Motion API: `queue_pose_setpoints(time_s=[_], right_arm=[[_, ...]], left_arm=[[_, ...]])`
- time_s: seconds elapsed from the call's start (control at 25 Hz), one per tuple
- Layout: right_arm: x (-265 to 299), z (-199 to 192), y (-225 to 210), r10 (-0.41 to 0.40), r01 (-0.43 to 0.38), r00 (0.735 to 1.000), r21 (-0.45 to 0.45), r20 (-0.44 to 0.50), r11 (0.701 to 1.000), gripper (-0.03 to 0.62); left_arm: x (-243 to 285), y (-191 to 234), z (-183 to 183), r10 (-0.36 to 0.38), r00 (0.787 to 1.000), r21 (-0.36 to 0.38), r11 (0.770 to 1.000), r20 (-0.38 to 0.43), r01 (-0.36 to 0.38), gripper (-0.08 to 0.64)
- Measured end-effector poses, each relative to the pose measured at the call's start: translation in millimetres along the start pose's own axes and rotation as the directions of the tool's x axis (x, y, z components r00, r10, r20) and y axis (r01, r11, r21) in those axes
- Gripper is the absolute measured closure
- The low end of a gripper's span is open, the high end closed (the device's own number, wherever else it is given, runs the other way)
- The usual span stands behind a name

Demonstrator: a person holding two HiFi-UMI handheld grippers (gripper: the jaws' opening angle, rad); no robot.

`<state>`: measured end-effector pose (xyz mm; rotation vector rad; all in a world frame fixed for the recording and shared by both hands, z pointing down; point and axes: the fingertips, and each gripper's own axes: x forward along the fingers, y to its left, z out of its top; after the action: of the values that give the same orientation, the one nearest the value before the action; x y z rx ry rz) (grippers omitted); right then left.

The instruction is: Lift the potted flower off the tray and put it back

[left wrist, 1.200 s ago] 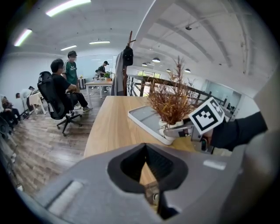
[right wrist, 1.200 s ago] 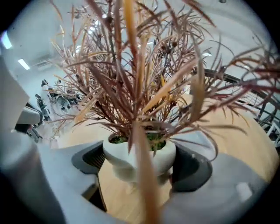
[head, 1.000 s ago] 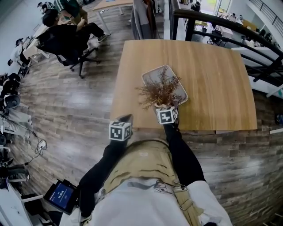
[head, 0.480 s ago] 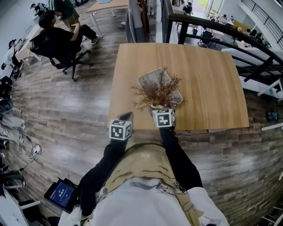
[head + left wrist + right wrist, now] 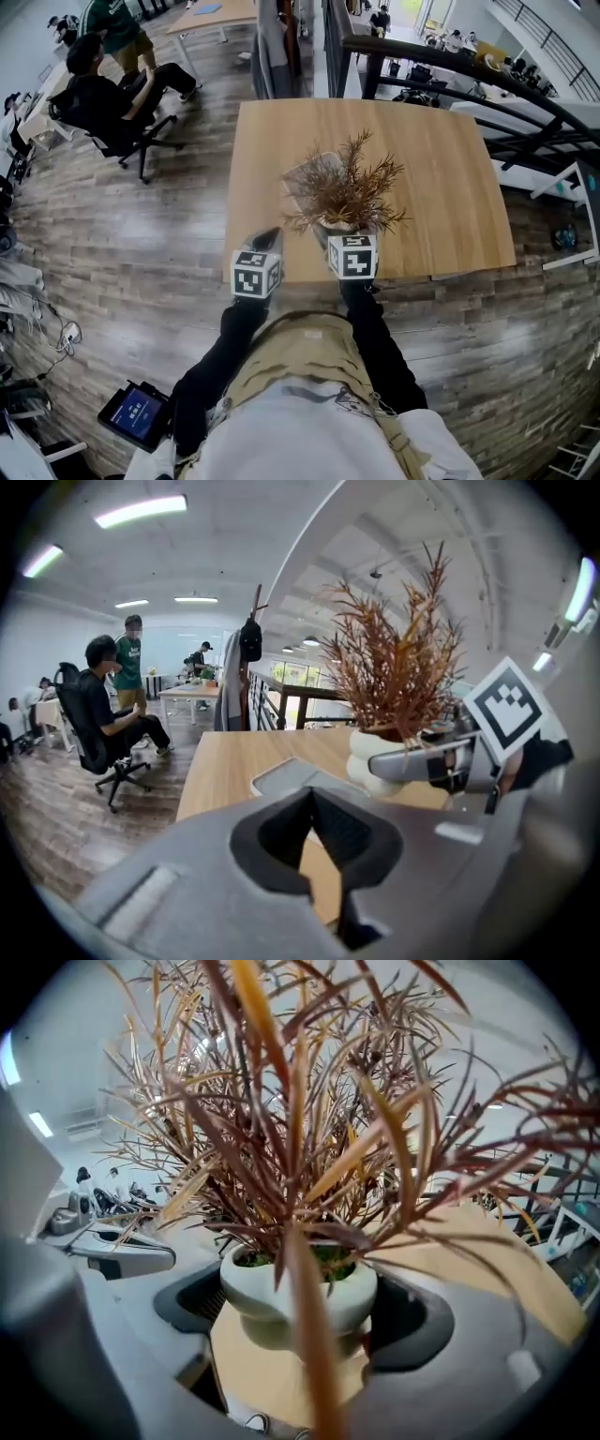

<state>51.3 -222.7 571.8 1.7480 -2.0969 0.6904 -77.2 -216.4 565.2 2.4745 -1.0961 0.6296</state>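
The potted flower (image 5: 345, 192), dry brown sprigs in a small white pot (image 5: 298, 1293), hangs in the air over the wooden table (image 5: 441, 187) near its front edge. My right gripper (image 5: 345, 239) is shut on the pot, one jaw on each side of it (image 5: 375, 761). The grey tray (image 5: 305, 173) lies flat on the table just beyond and left of the plant, partly hidden by the sprigs. My left gripper (image 5: 267, 242) hovers at the table's front edge, left of the plant, shut with nothing in it (image 5: 314, 794).
People sit on office chairs (image 5: 103, 112) on the wood floor at the far left. A dark railing (image 5: 441, 66) runs behind the table. A tablet (image 5: 131, 412) lies on the floor at the lower left.
My right gripper has lifted the pot up off the tray and drawn it slightly toward the front edge. The left gripper has stayed where it was.
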Motion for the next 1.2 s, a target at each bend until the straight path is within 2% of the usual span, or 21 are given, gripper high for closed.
queue_pose_setpoints(time_s=[0.32, 0.6, 0.88, 1.2], right_arm=[[-39.2, 42.1, -1.2, -0.01, 0.009, 0.999, 0.017, 0.051, 1.0, 0.118], [-58.2, 53.1, -8.0, -0.021, 0.019, 0.999, 0.028, 0.05, 0.999, 0.118], [-80.7, 69.6, -3.8, -0.028, 0.028, 0.997, 0.005, 0.073, 1.0, 0.118], [-88.9, 69.9, -2.0, -0.032, 0.033, 0.997, -0.009, 0.074, 0.999, 0.118]], left_arm=[[-17.5, -4.5, 47.9, 0.007, 0.996, 0.017, 1.0, 0.092, -0.009, 0.558], [-20.8, -12.1, 66.5, -0.005, 0.995, -0.005, 1.0, 0.1, 0.005, 0.558], [-32.2, -16.0, 82.4, -0.003, 0.992, 0.007, 1.0, 0.125, 0.002, 0.558], [-34.7, -17.6, 88.1, -0.001, 0.991, 0.019, 1.0, 0.134, -0.002, 0.558]])
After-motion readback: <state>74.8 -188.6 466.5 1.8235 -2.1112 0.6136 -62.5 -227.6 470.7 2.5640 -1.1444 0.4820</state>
